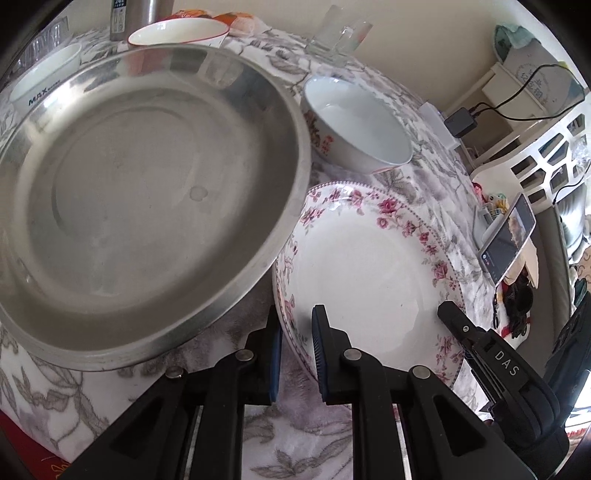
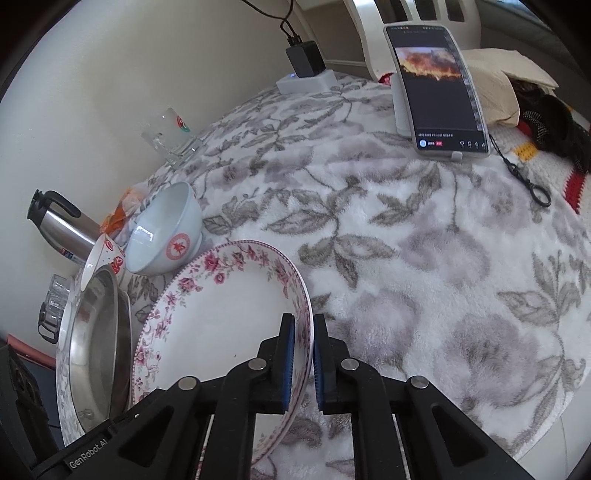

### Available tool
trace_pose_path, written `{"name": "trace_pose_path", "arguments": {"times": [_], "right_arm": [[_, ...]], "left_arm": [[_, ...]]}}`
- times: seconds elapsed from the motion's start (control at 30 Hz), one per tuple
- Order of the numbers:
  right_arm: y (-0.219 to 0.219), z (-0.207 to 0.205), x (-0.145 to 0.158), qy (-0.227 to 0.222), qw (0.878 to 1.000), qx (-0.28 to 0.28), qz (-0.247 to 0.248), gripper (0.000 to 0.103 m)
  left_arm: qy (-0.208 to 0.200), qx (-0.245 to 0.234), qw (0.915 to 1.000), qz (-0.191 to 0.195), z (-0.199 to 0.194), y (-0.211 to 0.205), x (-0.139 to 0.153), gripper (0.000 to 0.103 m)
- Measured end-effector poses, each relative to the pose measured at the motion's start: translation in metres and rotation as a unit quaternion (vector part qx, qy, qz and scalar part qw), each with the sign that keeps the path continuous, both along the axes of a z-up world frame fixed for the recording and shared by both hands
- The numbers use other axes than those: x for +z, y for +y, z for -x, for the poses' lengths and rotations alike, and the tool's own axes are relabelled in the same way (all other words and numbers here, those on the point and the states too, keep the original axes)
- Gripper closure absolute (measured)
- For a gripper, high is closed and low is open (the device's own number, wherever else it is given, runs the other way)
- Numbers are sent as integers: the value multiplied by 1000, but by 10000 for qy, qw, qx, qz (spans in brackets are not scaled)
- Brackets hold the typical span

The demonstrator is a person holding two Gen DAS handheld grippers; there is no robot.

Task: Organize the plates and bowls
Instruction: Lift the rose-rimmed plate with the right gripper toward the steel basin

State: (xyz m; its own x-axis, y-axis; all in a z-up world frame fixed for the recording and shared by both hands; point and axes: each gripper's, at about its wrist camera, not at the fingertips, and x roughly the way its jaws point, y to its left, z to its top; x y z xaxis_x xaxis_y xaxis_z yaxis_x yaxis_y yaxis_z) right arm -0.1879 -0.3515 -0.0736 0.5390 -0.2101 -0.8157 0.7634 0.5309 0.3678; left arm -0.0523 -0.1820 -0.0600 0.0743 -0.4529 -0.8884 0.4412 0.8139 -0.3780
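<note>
Right fingers [image 2: 303, 363] clamp floral plate [image 2: 229, 325] rim; left fingers [image 1: 297, 354] straddle opposite rim, contact unclear; only left view shows steel pan [image 1: 147, 206] interior.

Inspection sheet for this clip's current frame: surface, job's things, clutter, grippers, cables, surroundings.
Surface: fleece floral cloth covers the table.
Job's things: floral plate; steel basin beside it; red-emblem bowl; two further bowls behind.
Clutter: glass mug, thermos, phone propped with screen lit.
Grippers: right gripper shut on the plate's rim; left gripper straddles the opposite rim, a gap showing.
Cables: charger lead to a black adapter.
Surroundings: cream wall, white chair.
</note>
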Motion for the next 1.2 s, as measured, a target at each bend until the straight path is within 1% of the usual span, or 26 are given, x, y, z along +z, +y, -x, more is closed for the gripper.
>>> {"name": "trace_pose_path", "arguments": {"times": [0.1,0.23,0.47,0.6,0.7,0.87,1.0,1.2], "right_arm": [[1,1,2,62,10000,-9,48,93],[0,4,4,32,10000,-52,40,93],[1,11,15,-82,9996,-148,211,93],[3,17,27,-204,9987,-196,417,93],[5,24,36,-396,9974,-276,528,93],[12,27,49,-570,9958,-238,671,93],[18,23,54,-632,9953,-162,709,93],[31,14,59,-648,9951,-18,743,92]], "left_arm": [[-26,-39,10000,37,0,-2,1,87],[-24,-66,9999,79,0,-3,1,86],[-99,-175,9996,200,3,-5,8,86],[-192,-254,9988,359,5,-6,17,86],[-320,-349,9975,526,7,-7,28,85],[-615,-431,9944,737,8,-3,48,85],[-715,-411,9929,861,2,4,59,85],[-858,-343,9914,930,-5,16,70,85]]}}
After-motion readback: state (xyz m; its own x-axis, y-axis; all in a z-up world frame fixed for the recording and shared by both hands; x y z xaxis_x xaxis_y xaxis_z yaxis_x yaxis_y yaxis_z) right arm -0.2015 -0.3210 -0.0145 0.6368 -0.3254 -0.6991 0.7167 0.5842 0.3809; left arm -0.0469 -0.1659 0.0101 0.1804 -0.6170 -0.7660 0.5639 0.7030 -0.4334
